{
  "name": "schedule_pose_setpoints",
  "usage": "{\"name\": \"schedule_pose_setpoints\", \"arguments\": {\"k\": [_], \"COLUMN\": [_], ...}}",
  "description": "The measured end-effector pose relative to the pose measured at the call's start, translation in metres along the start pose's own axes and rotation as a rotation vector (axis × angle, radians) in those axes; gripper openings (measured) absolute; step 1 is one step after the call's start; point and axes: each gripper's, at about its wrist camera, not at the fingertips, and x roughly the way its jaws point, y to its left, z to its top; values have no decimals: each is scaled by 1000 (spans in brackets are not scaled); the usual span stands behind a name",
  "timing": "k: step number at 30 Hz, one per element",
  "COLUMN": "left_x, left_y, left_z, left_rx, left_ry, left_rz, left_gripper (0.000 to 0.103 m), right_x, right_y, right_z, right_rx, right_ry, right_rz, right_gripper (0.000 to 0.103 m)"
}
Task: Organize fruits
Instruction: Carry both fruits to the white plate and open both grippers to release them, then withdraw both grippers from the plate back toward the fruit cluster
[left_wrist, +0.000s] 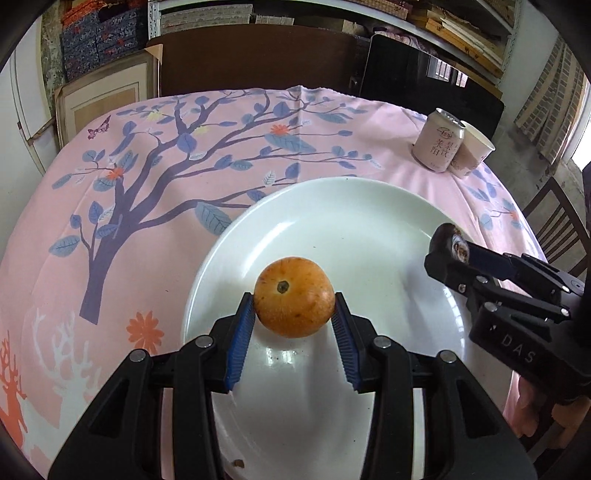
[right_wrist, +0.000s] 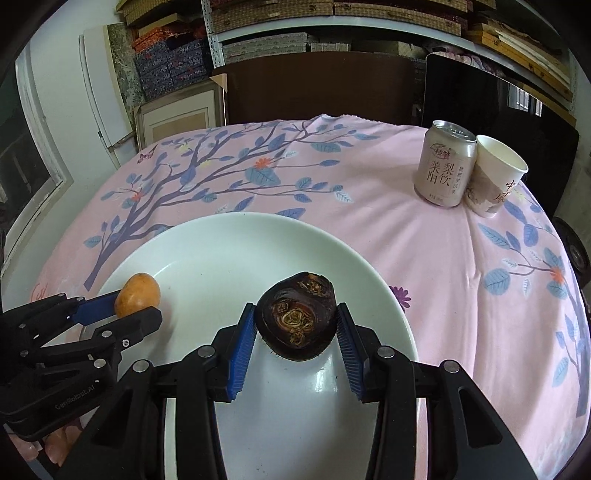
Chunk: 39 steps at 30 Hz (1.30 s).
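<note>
A round orange fruit (left_wrist: 291, 310) sits between the blue pads of my left gripper (left_wrist: 293, 295), which is shut on it over the white plate (left_wrist: 332, 206). My right gripper (right_wrist: 295, 306) is closed on a dark brown, rough fruit (right_wrist: 297, 321), both pads touching its sides above the plate (right_wrist: 221, 236). In the left wrist view the right gripper (left_wrist: 452, 242) reaches in over the plate's right rim with the dark fruit (left_wrist: 458, 248) at its tip. In the right wrist view the left gripper (right_wrist: 138, 302) holds the orange fruit (right_wrist: 138, 290) at the plate's left side.
A pink drink can (right_wrist: 445, 166) and a paper cup (right_wrist: 495, 173) stand together at the table's far right. A pink tablecloth (right_wrist: 443, 277) with a tree print covers the table. Dark chairs and shelves stand behind the far edge.
</note>
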Motion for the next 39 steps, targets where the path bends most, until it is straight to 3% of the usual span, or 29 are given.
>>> {"name": "schedule_pose_setpoints", "arguments": {"k": [1,5,7,9,11,16,23,29,31,39], "left_x": [2,3,1,-9,-20,-47,-104,-157,-172,-202], "left_y": [1,1,2,5,7,-2,-19,-27,-30,-23], "left_z": [1,4,2,1,1,-11,-55,-107,-126,-202], "left_rx": [-11,-11,-16,-34,-49,-15,66,120,141,162], "left_ry": [5,11,17,-15,-43,-64,-142,-212,-234,-254], "left_rz": [-13,-1,-3,5,-3,-11,26,24,37,51], "left_gripper": [42,42,51,75,84,84,86,89,89,92], "right_x": [1,-7,-14,-25,-35,-66,-117,-157,-168,-185], "right_y": [1,3,-1,-7,-12,-18,-11,-4,-2,6], "right_z": [-1,0,-1,-4,-8,-30,-81,-136,-153,-221], "right_rx": [-7,-13,3,28,54,84,71,69,73,72], "right_ry": [4,-30,-40,-58,-64,-82,-109,-122,-130,-122], "right_rz": [0,-18,-11,-15,-13,1,43,67,69,66], "right_gripper": [53,59,59,59,60,62,65,69,74,77]}}
